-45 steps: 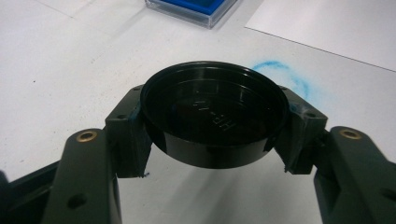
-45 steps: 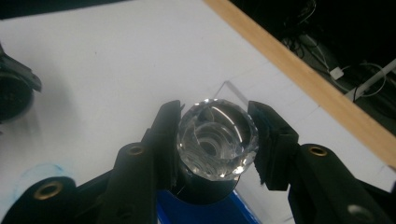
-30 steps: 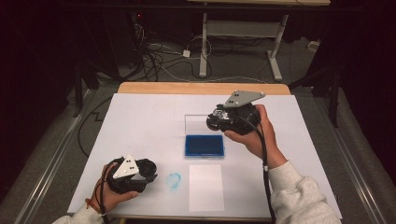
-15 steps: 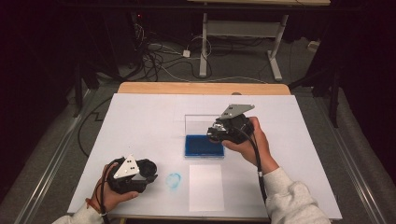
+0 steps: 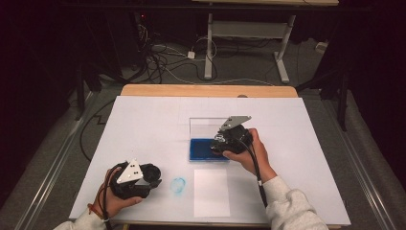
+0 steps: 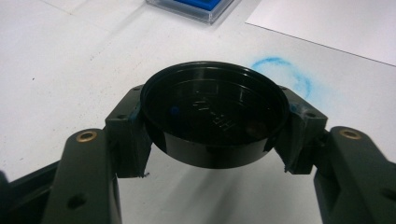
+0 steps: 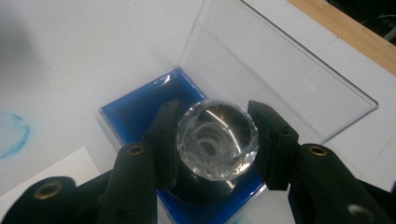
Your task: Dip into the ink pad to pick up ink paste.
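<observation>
On a white tabletop, the right tool grips a faceted clear stamp directly above the blue ink pad of an open case, whose clear lid stands raised behind. From the high view the right tool and its hand hide the stamp. The left tool, near the tabletop's front left, clamps a round black cap, its embossed lettering unreadable. A smudged blue ring mark lies beside a white paper sheet, which both tool views cut off at the edge.
</observation>
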The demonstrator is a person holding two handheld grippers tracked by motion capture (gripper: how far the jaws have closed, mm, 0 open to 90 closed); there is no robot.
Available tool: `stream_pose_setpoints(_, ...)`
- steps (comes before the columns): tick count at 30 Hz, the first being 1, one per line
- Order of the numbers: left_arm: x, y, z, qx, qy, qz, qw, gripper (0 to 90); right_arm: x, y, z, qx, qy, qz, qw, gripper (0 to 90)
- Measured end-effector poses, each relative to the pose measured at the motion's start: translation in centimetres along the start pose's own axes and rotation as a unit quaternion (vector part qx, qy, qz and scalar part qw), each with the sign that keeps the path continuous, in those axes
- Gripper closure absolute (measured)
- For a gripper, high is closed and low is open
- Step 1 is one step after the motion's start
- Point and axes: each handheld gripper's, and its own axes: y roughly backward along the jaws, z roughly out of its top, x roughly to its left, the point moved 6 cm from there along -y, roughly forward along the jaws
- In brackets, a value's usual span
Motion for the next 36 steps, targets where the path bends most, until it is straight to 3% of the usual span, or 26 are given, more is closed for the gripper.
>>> stream_pose_setpoints(21,-0.1,-0.1,-0.1,0.003,-0.001,-0.004,1.0000,36.6,0.2,-1.4,-1.0,0.020,0.000,0.003,0.9998,57.4)
stream_pose_setpoints(32,-0.1,-0.1,-0.1,0.003,-0.002,-0.005,1.0000,36.6,0.7,-1.6,-0.9,0.026,0.023,-0.021,0.9992,57.5)
stream_pose_setpoints(36,-0.1,-0.1,-0.1,0.005,-0.002,-0.006,1.0000,36.6,0.6,-1.7,-1.0,0.024,0.011,-0.020,0.9995,57.6)
